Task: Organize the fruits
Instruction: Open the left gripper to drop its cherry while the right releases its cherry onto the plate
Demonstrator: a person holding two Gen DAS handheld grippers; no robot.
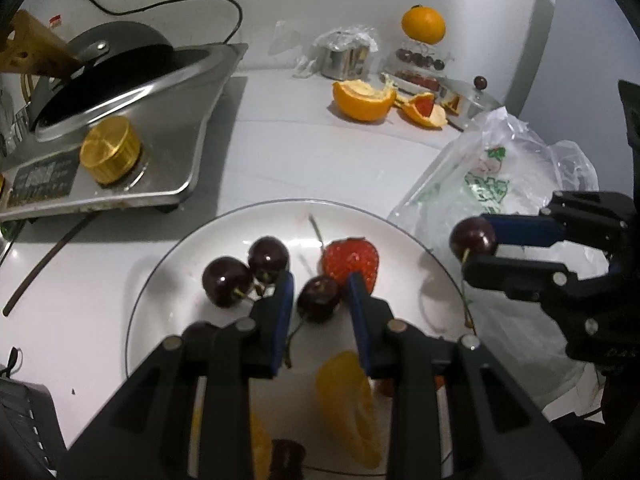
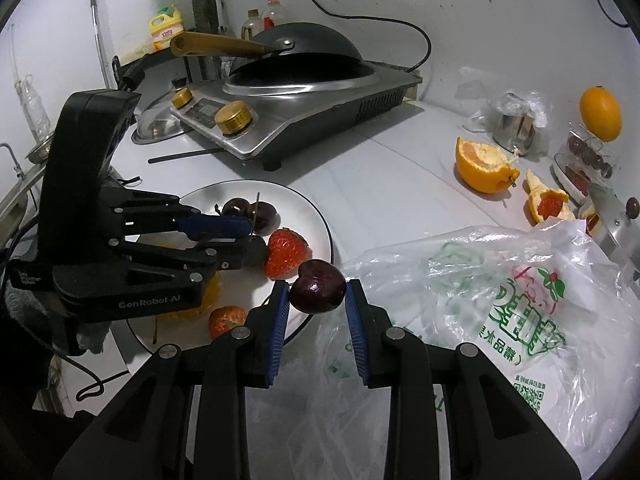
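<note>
L fingers (image 1: 319,292) apart round plate (image 1: 400,224) cherry (image 1: 318,298); R fingers (image 2: 318,294) clamp dark cherry (image 2: 318,287).

On the white plate (image 1: 168,256) lie three dark cherries (image 1: 226,286), a red strawberry (image 1: 352,261) and orange slices (image 1: 352,396); a fourth cherry (image 2: 318,287) hangs just beyond its rim.

the plate (image 1: 160,264) looks glossy white ceramic. the cherries (image 1: 226,286) have smooth, shiny dark skin; the strawberry (image 1: 352,260) is pitted. the bag (image 2: 480,280) is thin crinkled clear plastic. the cooker (image 2: 320,108) is brushed metal with a brass-look knob (image 1: 110,150).
</note>
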